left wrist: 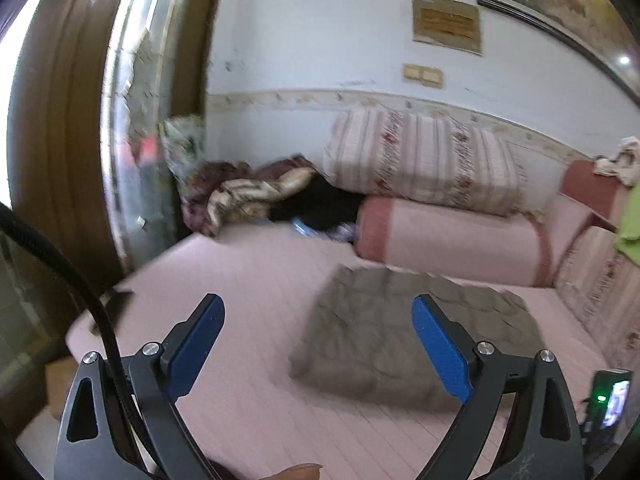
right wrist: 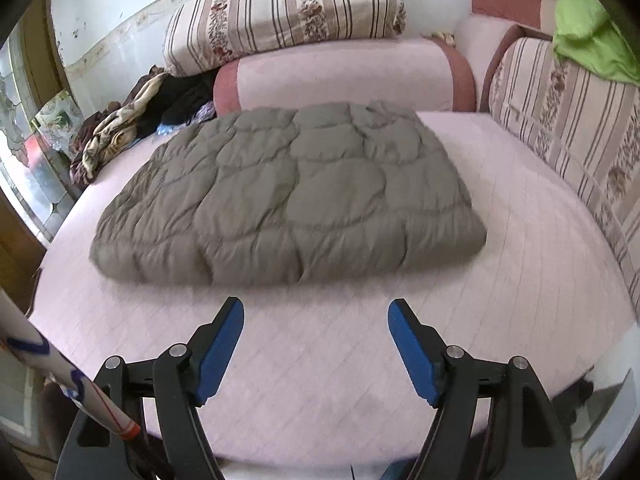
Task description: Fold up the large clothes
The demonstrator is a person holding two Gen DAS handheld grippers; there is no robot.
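Observation:
A grey quilted padded garment lies folded into a thick rectangle on the pink bed. It also shows in the left wrist view, to the right of centre. My left gripper is open and empty, held above the bed to the left of the garment. My right gripper is open and empty, just in front of the garment's near edge and apart from it.
A striped floral bolster rests on a pink roll cushion at the back. Crumpled clothes lie at the back left. A striped cushion with a green cloth lines the right side. A wooden door frame stands left.

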